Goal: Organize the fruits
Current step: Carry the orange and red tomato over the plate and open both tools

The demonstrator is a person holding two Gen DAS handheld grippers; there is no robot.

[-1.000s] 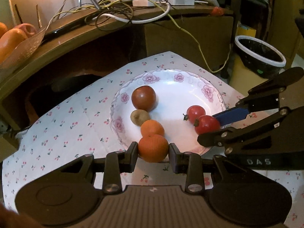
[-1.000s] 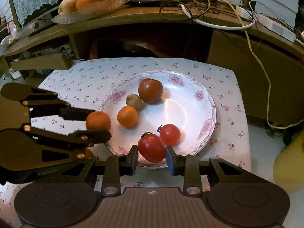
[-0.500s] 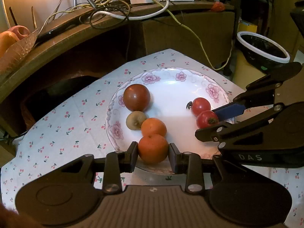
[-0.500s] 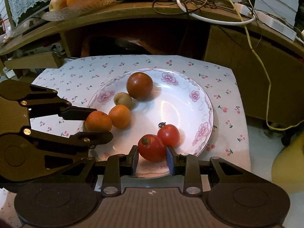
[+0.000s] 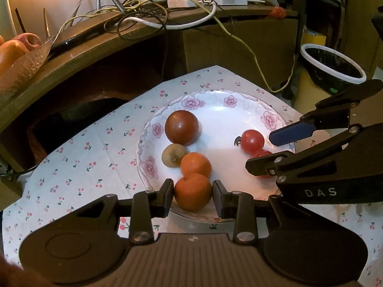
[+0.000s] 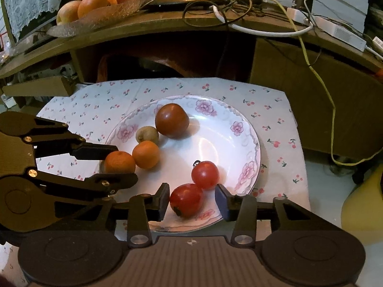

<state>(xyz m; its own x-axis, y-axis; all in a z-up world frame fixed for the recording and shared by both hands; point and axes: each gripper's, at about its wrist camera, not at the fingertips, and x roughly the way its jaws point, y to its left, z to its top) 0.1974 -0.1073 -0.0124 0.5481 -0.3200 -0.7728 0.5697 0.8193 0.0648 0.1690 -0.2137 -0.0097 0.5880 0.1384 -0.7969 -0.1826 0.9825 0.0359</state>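
Note:
A white floral plate (image 5: pixel 239 105) (image 6: pixel 249 148) sits on a cherry-print cloth. My left gripper (image 5: pixel 193 192) has an orange mandarin (image 5: pixel 193 191) (image 6: pixel 119 162) between its fingers at the plate's near rim, with small gaps at both pads. My right gripper (image 6: pixel 192 199) is open, with a red tomato (image 6: pixel 186 199) (image 5: pixel 263 154) lying on the plate between its fingers. Also on the plate are a second mandarin (image 5: pixel 195 164), a small brown kiwi (image 5: pixel 172 155), a dark red tomato (image 5: pixel 182 126) and another red tomato (image 5: pixel 252 141).
A wooden desk (image 6: pixel 167 26) behind the cloth carries tangled cables (image 5: pixel 148 14) and a glass bowl of oranges and apples (image 6: pixel 95 2). A black bin with a white rim (image 5: pixel 332 67) stands to the right.
Both grippers lowered their fruit onto the plate. The right gripper opened and let go of the red tomato. The left gripper's fingers loosened slightly around the mandarin.

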